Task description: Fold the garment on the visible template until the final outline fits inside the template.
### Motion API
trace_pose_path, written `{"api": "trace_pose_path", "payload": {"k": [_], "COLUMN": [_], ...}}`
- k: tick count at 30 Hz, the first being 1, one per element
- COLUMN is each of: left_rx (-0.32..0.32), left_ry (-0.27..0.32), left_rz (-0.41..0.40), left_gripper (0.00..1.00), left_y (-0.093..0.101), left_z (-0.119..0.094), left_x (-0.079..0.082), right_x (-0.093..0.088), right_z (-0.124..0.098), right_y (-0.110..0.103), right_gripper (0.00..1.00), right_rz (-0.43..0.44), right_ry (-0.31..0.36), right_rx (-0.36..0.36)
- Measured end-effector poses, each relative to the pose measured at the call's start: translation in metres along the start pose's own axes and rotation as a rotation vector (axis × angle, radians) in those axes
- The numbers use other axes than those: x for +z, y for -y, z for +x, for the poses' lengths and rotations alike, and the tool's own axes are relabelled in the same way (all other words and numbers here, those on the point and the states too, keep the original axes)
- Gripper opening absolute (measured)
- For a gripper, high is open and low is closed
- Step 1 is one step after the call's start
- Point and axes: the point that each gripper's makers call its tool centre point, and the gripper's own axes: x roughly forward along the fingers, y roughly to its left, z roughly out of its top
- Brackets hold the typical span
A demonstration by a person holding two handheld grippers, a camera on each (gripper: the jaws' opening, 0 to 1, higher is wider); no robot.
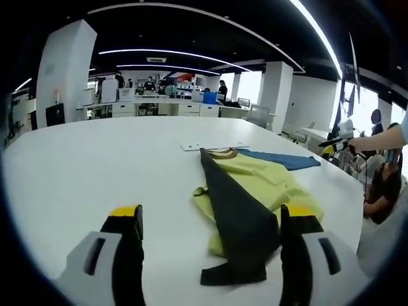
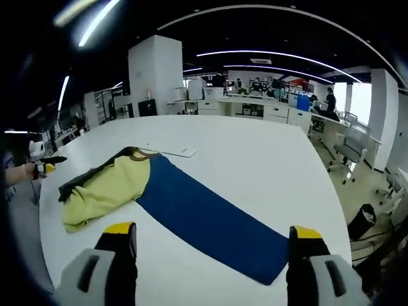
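Risk of folding off-target with both grippers, left (image 1: 210, 245) and right (image 2: 213, 252), spread wide and holding nothing, since garment (image 2: 105, 185) lies bunched on tabletop (image 2: 255, 159) half off blue template (image 2: 204, 220), so outline may overhang.

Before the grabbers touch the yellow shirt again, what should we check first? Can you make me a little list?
1. Left gripper open and holding nothing: ok, jaws apart above the table.
2. Right gripper open and holding nothing: ok.
3. Garment lying on the table where we can see it: ok, though bunched, with a dark part across the yellow.
4. Blue template in view: ok, flat, its near end bare.
5. Garment fits inside the template: not ok, most of it spills off one end onto the table.
6. Someone else's hand by the table edge, clear of the garment: ok.
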Motion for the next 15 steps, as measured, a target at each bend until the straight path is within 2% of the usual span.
{"api": "trace_pose_path", "payload": {"k": [5,8,9,12,15], "left_rx": [-0.006,-0.039,-0.041,-0.045,-0.047], "left_ry": [-0.016,-0.043,-0.046,-0.051,-0.055], "left_rz": [0.012,0.011,0.018,0.033,0.036], "left_gripper": [0.84,0.71,0.69,0.74,0.74], "left_y": [0.003,0.01,0.011,0.013,0.013], "left_z": [-0.006,-0.011,-0.013,-0.015,-0.019], "left_x": [-0.006,-0.013,-0.015,-0.019,-0.022], "right_x": [0.0,-0.003,-0.004,-0.003,-0.003], "right_z": [-0.01,-0.018,-0.02,-0.029,-0.035], "right_y": [-0.014,-0.028,-0.031,-0.047,-0.056], "right_gripper": [0.99,0.98,0.98,0.98,0.97], "right_rz": [0.009,0.007,0.008,0.008,-0.004], "right_ry": [0.021,0.022,0.021,0.028,0.026], "right_rx": [0.01,0.018,0.019,0.029,0.03]}}
